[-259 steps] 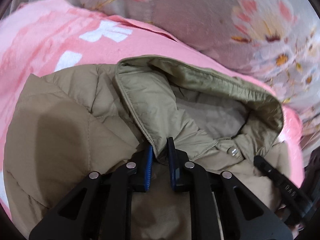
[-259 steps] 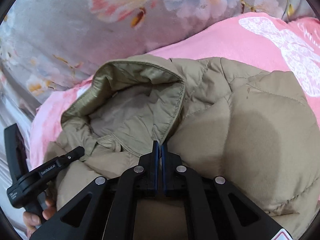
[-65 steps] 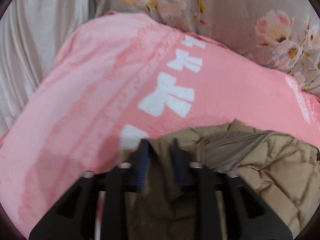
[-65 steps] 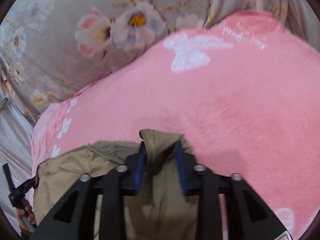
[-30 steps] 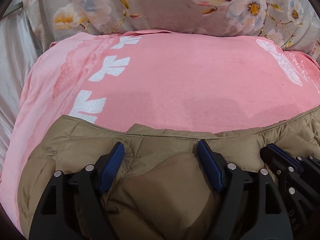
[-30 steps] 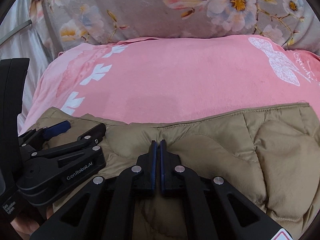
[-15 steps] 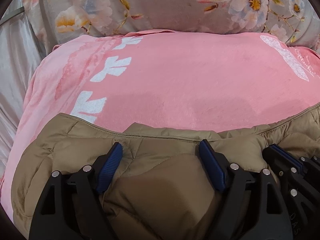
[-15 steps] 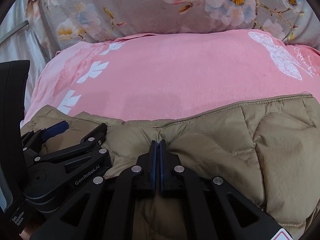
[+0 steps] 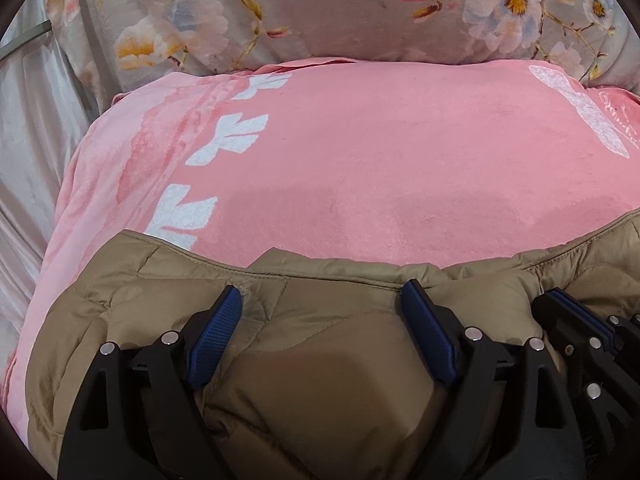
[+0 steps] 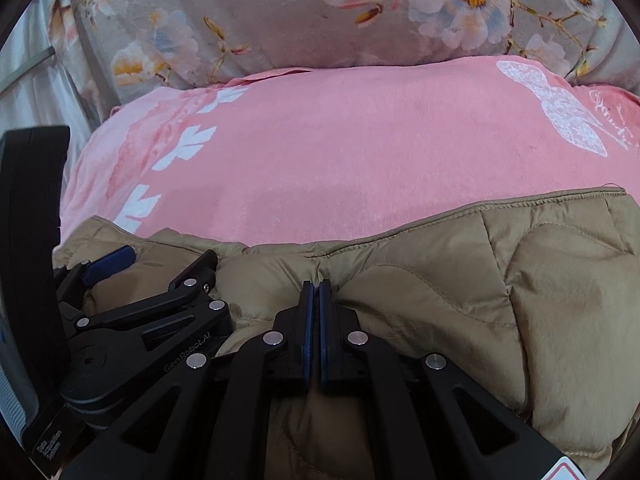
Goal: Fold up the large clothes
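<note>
A tan quilted jacket (image 9: pixel 320 380) lies folded on the pink blanket (image 9: pixel 380 160), its far edge running across both views. My left gripper (image 9: pixel 320 290) sits low over that edge with its jaws wide and still opening. The jacket lies under and between the blue pads (image 9: pixel 216 332), which do not press on it. My right gripper (image 10: pixel 315 282) is shut, and its tips push into a pucker of the jacket (image 10: pixel 540 280) near the same edge. Each gripper shows in the other's view, the right gripper (image 9: pixel 560 300) close on the right and the left gripper (image 10: pixel 166 256) close on the left.
The pink blanket (image 10: pixel 360 152) with white bow and butterfly prints stretches beyond the jacket. A grey floral cushion or cover (image 9: pixel 320 8) rises along the far side. Pale satin fabric (image 9: pixel 28 140) hangs at the left edge.
My left gripper's jaws have spread a little wider over the jacket. The right gripper stays shut in place, and the jacket has not shifted.
</note>
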Action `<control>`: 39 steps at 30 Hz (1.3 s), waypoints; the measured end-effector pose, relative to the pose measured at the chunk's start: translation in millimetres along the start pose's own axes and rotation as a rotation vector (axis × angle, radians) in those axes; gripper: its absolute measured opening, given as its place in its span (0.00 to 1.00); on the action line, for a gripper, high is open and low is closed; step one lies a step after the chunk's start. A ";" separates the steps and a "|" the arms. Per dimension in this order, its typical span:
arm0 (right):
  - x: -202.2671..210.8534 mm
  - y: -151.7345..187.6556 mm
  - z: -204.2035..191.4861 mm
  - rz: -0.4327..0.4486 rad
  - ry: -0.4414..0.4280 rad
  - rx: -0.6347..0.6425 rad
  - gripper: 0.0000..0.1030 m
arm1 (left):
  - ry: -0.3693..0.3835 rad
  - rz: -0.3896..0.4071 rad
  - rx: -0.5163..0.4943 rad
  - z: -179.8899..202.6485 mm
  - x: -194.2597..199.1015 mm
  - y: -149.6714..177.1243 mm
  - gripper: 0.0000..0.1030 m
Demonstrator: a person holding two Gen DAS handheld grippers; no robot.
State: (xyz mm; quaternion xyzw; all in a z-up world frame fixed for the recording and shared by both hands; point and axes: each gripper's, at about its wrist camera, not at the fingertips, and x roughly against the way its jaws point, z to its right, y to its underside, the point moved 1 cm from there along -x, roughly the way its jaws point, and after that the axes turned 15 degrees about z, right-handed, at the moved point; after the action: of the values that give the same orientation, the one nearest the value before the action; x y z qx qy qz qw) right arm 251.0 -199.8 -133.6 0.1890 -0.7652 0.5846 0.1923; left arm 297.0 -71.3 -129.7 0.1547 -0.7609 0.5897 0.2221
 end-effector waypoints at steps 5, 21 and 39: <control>69.1 8.1 -1.7 0.099 -0.022 -0.027 0.13 | 0.057 0.029 0.063 -20.0 50.1 5.6 0.78; 102.8 65.7 -21.0 0.122 0.015 0.094 0.13 | 0.008 0.052 0.065 -20.0 111.3 68.7 0.85; 99.4 67.3 -30.4 0.112 0.064 0.152 0.13 | -0.046 0.082 0.022 -10.4 109.2 75.3 0.85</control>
State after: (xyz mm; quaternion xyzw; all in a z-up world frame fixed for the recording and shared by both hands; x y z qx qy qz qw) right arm 133.7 -160.3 -130.4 0.1413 -0.7214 0.6567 0.1686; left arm 168.0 -39.0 -133.2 0.1393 -0.7649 0.6031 0.1785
